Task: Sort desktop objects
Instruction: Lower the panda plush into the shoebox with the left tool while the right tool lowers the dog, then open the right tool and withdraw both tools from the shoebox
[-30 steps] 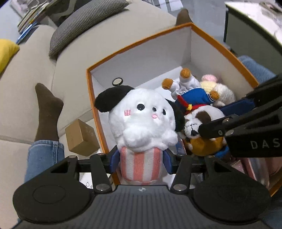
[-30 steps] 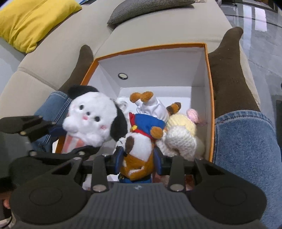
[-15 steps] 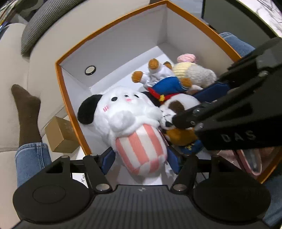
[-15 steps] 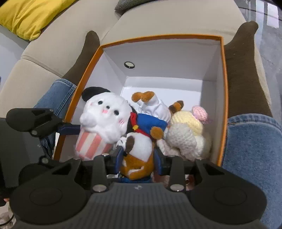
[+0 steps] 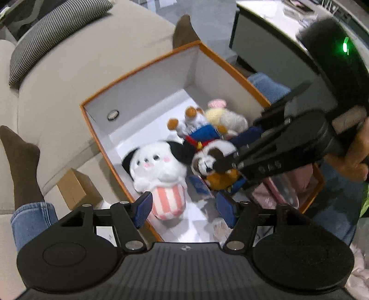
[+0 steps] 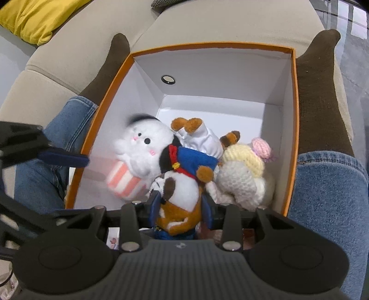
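Note:
An orange box with white inside holds several plush toys. A white plush dog with black ears and a pink-striped base lies loose in the box. My left gripper is open just above and behind it, touching nothing. My right gripper is shut on a brown-and-white plush dog low in the box. A blue-jacketed duck plush and a cream knitted plush lie beside it.
The box sits on a beige sofa between the person's legs in jeans and brown socks. A small cardboard box lies left of the orange box. A yellow cushion and a checked cushion lie behind.
My left gripper has opened and let go of the white plush dog, which dropped into the box, and has drawn back. My right gripper still holds the brown-and-white plush, lower in the box.

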Demonstrator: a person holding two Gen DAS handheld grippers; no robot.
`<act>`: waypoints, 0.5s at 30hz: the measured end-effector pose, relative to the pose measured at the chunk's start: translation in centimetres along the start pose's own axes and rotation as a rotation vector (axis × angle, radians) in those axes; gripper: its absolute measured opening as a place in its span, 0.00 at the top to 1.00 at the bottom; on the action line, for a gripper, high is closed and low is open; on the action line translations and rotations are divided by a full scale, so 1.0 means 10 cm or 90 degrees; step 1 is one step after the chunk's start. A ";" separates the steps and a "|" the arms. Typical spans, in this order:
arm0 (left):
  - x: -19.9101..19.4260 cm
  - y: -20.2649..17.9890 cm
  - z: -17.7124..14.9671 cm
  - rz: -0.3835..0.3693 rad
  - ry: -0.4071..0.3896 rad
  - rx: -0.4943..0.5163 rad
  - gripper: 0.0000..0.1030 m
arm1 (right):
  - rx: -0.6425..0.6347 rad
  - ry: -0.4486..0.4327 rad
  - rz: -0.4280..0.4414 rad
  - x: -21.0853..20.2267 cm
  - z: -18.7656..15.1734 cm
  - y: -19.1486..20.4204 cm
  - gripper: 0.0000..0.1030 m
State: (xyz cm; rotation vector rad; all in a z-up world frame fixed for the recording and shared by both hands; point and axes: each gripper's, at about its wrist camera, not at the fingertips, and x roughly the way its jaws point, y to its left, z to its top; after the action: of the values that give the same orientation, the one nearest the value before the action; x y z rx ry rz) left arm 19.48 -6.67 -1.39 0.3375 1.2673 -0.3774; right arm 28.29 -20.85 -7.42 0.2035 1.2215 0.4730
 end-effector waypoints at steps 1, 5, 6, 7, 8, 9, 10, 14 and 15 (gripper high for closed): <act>0.01 0.00 0.03 0.008 -0.002 0.000 0.35 | 0.001 0.001 -0.001 0.00 0.01 0.00 0.61; 0.10 0.06 0.18 0.029 -0.003 0.004 0.45 | -0.001 0.003 -0.008 -0.01 0.03 0.03 0.61; 0.12 0.06 0.21 0.037 -0.004 0.008 0.45 | -0.003 0.004 -0.011 -0.02 0.04 0.04 0.61; 0.16 0.07 0.23 0.044 -0.007 0.016 0.45 | -0.005 0.006 -0.013 -0.01 0.05 0.04 0.61; 0.19 0.07 0.25 0.048 -0.011 0.026 0.45 | -0.006 0.010 -0.015 0.00 0.06 0.05 0.61; 0.22 0.08 0.28 0.050 -0.013 0.035 0.45 | -0.006 0.014 -0.016 0.01 0.07 0.05 0.60; 0.26 0.09 0.32 0.052 -0.013 0.041 0.45 | -0.005 0.018 -0.017 0.01 0.09 0.05 0.58; 0.41 0.16 0.44 0.047 -0.005 0.058 0.45 | -0.010 0.013 -0.020 -0.06 0.12 0.07 0.58; 0.46 0.17 0.47 0.045 0.002 0.063 0.45 | -0.013 0.012 -0.019 -0.09 0.13 0.07 0.58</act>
State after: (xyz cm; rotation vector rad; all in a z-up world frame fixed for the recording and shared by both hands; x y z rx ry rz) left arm 25.47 -7.65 -4.53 0.4660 1.2388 -0.3805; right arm 29.14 -20.46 -5.95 0.1638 1.2355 0.4625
